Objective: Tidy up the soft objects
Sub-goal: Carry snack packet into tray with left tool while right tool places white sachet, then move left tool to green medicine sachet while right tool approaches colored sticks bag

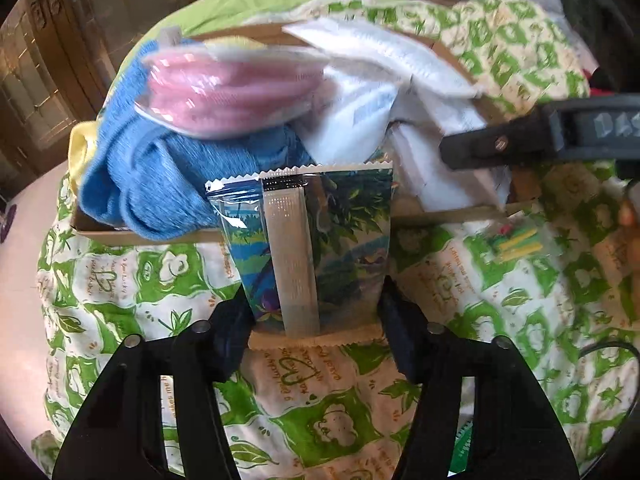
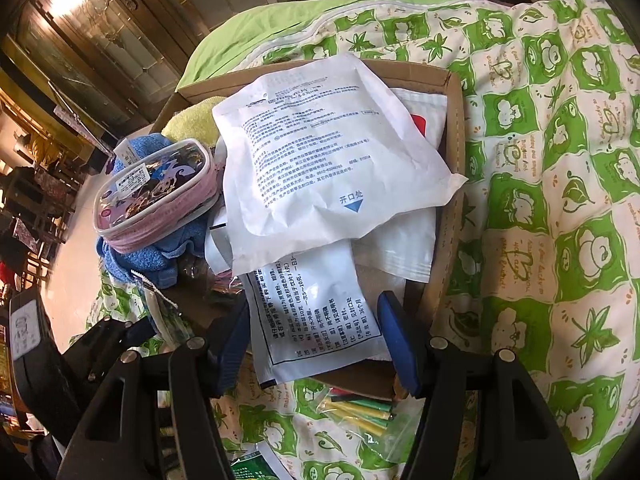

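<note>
My left tool (image 1: 316,312) pinches a glossy packet (image 1: 308,248) at the near edge of the heaped box (image 1: 440,214) on the bed, my right tool (image 2: 316,340) open around a white pouch (image 2: 320,316); the pile may spill

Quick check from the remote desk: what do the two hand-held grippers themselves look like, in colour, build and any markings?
Both look alike: matte black plastic frames with slotted, fork-like arms and round silver pivot bolts. The left hand-held gripper and the right hand-held gripper both carry dark blue pads on the inner faces of their fingers. Seen from the left wrist view, the right unit's body shows pale block lettering, only partly legible. No sleeves or cables are clearly visible.
</note>
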Demonstrator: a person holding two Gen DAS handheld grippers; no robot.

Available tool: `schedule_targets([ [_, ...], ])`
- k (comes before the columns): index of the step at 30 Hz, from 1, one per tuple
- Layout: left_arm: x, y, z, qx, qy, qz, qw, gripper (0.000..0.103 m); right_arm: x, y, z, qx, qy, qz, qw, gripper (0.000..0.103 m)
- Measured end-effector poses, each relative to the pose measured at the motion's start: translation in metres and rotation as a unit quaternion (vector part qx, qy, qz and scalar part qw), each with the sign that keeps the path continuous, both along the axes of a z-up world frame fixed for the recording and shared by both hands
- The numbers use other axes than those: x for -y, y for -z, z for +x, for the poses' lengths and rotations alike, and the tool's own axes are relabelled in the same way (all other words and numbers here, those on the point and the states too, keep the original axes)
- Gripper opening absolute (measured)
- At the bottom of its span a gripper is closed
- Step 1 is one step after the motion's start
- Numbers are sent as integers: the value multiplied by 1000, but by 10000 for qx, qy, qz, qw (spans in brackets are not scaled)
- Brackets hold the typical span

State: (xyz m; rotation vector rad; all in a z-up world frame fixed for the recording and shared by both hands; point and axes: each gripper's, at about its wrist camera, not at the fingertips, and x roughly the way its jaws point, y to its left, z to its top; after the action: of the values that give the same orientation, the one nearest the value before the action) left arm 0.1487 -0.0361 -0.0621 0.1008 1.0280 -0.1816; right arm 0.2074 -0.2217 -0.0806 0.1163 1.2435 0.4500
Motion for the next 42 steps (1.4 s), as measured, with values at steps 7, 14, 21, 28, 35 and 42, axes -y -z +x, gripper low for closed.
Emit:
schedule_targets([
  [7, 5, -27, 0, 134, 200, -195, 9995, 57, 2, -1, -1, 37, 24, 22, 10000, 62],
  [14, 10, -42, 23, -56, 294, -349, 9989, 57, 9, -6, -1, 27, 162, 105, 9998, 63],
  [21, 22, -44, 44, -104, 359, -212, 9991, 57, 15, -10, 1, 40, 256, 179, 9995, 63],
  [28, 25, -37, 61, -164, 329, -187, 9991, 57, 21, -11, 3, 37, 285, 224, 9993, 63],
  [35, 34, -24, 57, -132, 472, 81, 9988, 61, 22, -8, 8, 18, 277, 282, 9992, 64],
  [42, 33, -32, 48, 37, 534, 128, 9985, 71, 16, -5, 7, -26, 309, 424, 9986, 67],
])
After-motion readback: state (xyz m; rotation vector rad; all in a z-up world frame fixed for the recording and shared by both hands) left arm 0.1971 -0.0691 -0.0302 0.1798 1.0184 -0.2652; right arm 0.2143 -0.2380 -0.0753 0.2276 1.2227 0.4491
